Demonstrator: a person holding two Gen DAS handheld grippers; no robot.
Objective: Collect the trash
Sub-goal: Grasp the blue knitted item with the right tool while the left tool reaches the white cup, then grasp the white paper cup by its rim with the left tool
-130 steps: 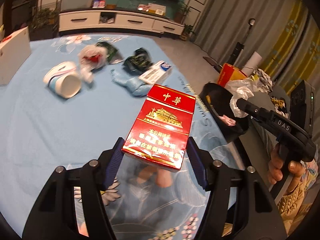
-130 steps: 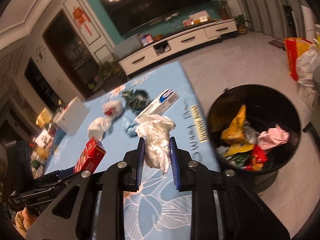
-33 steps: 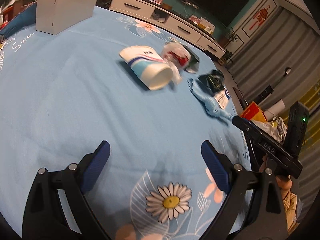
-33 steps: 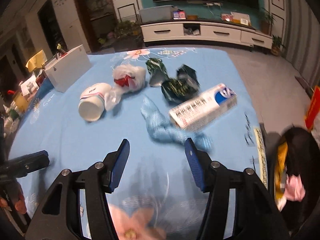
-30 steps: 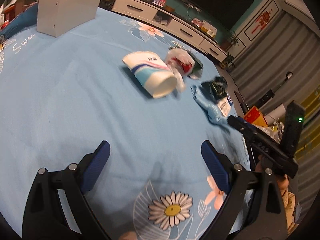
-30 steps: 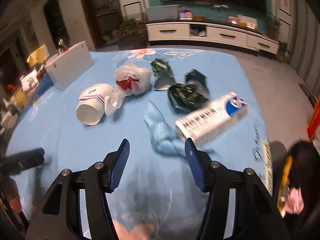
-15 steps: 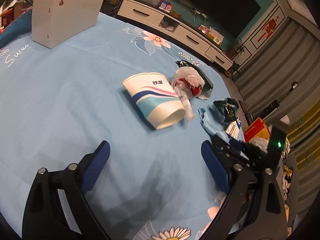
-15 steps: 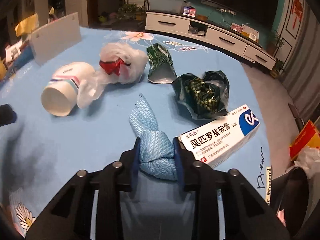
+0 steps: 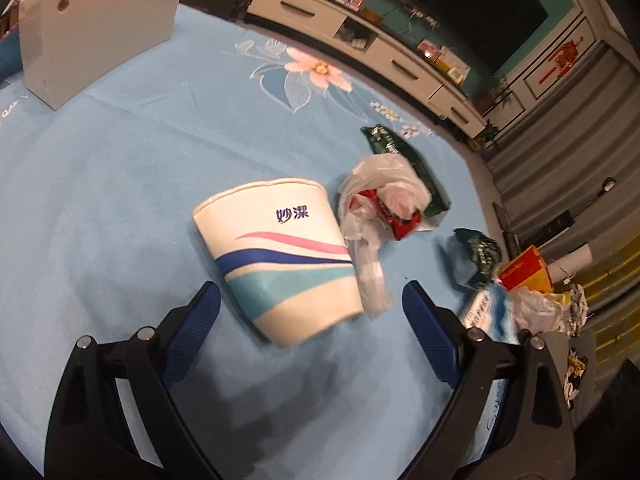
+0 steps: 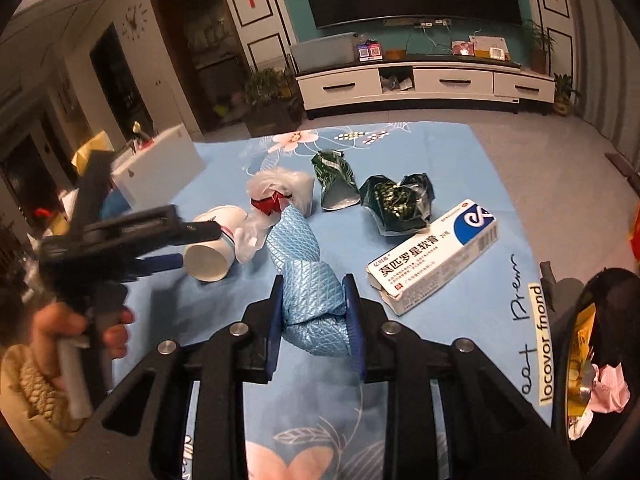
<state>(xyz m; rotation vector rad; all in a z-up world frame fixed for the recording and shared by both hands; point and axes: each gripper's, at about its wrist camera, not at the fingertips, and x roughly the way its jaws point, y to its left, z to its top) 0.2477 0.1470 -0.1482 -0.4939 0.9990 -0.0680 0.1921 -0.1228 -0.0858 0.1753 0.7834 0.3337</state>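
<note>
A white paper cup (image 9: 280,256) with blue and pink stripes lies on its side on the blue tablecloth, and my open left gripper (image 9: 308,312) sits around its open end; the cup (image 10: 210,254) and left gripper (image 10: 192,244) also show in the right wrist view. My right gripper (image 10: 314,300) is shut on a twisted light-blue quilted cloth (image 10: 306,276) and holds it above the table. On the cloth lie a white plastic bag with red wrapper (image 9: 384,200), green foil wrappers (image 10: 394,200) and a white medicine box (image 10: 434,260).
A black trash bin (image 10: 596,360) with wrappers inside stands off the table's right edge. A white box (image 9: 96,28) stands at the table's far left. A TV cabinet (image 10: 424,80) lines the far wall. Bags and clutter (image 9: 540,292) lie beyond the right edge.
My left gripper has moved forward to the paper cup, still open. My right gripper has shut on the blue cloth and lifted it off the table.
</note>
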